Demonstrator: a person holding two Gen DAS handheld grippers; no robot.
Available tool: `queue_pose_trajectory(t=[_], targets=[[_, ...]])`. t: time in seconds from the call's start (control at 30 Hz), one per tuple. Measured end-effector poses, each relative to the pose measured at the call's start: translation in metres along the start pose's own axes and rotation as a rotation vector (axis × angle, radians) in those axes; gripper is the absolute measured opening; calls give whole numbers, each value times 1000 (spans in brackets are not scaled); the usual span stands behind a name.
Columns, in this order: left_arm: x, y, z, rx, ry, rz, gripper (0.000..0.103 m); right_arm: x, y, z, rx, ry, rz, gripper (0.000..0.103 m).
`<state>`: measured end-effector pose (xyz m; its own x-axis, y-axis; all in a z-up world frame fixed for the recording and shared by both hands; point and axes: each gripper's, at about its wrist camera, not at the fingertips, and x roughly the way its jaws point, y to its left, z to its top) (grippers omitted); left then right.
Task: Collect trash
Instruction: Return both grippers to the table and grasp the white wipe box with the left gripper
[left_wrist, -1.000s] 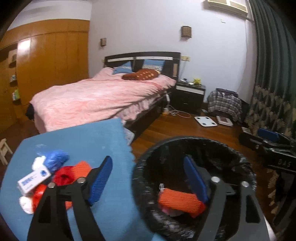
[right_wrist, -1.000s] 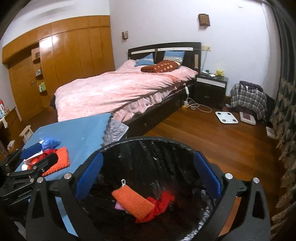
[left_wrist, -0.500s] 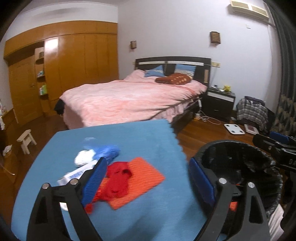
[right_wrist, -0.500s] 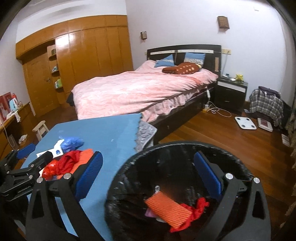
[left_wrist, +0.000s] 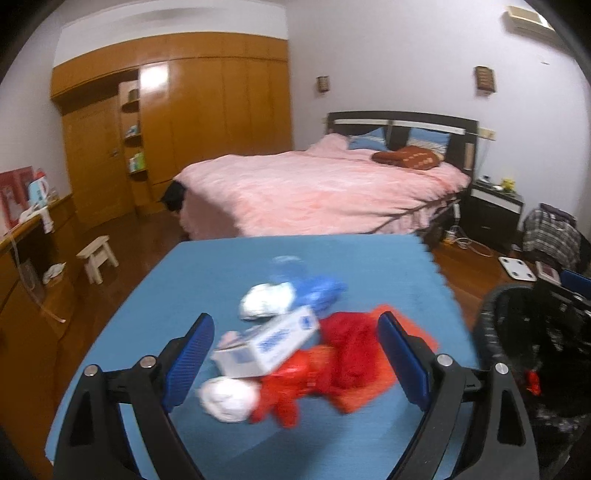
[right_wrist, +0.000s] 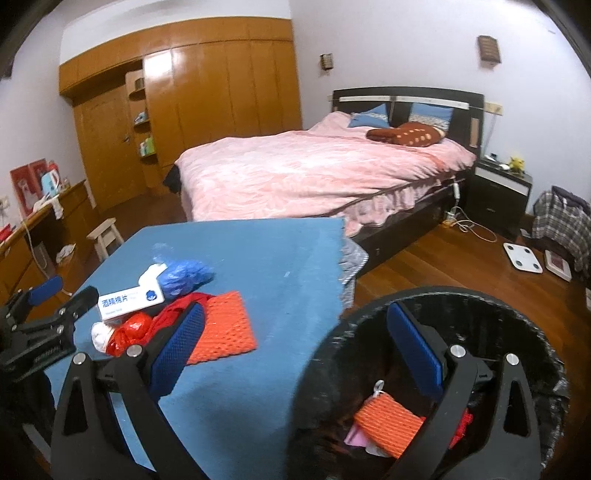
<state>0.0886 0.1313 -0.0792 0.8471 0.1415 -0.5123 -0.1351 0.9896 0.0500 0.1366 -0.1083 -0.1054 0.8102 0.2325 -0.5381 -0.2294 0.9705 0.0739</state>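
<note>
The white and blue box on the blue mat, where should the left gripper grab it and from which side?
Grip the white and blue box across its narrow width, near the middle of its long sides, coming down from above. It lies tilted on the red bag and a white wad, so a low approach would probably snag them. The open left gripper already frames it.

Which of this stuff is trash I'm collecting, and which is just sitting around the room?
For the job: white box, blue bag, red wrapper, orange netting, white wads, bin.
Just lying about: stool, scale, bed.
</note>
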Motion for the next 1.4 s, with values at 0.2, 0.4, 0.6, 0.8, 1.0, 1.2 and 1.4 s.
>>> queue_pose_trajectory(t=[0.2,0.4,0.6,0.8,1.0,1.2,1.4], targets=[[24,36,-9,-37,48,49,88,24,28,-2,-45,28,31,96],[49,56,-19,-84,120,10,88,46,51,-4,-73,67,57,96],[69,72,-27,-152,167,-62,89,60,65,-8,-104,94,61,96],[80,65,-28,-141,182,-116,89,69,69,-12,-112,115,51,96],[83,53,-26,-140,191,-185,66,74,70,-13,-115,124,45,96],[66,35,-23,-107,172,-244,56,76,66,-14,-110,127,38,96],[81,30,-15,-100,191,-211,70,77,62,-16,-97,132,30,96]])
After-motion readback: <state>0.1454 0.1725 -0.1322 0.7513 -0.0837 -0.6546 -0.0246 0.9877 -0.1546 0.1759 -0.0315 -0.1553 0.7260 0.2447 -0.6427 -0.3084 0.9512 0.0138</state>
